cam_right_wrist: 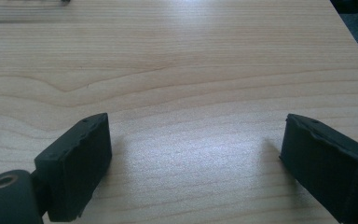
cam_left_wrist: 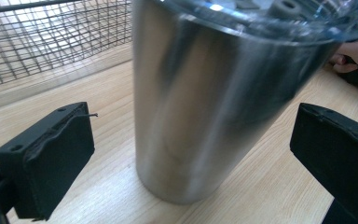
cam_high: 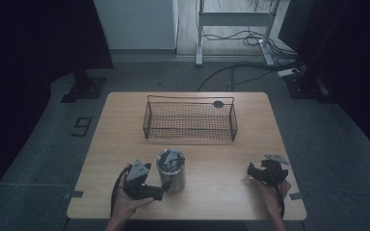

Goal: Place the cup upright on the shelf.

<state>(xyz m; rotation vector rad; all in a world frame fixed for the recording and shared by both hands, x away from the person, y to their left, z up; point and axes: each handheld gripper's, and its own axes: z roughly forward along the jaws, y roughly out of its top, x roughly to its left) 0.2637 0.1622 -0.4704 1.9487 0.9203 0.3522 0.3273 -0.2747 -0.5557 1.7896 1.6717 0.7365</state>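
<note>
Steel gleams near the bench's front edge, left of centre, where the tall stainless-steel tumbler with a clear lid [cam_high: 171, 169] stands upright on the pale wooden bench [cam_high: 221, 154]. It sits between the wide-apart jaws of the left gripper [cam_left_wrist: 191, 154], both pads clear of its wall. Over by the front right corner the right gripper [cam_right_wrist: 193, 158] rests with jaws spread above bare wood, and the black wire-mesh basket [cam_high: 190, 120] sits toward the far edge, well apart from the tumbler.
</note>
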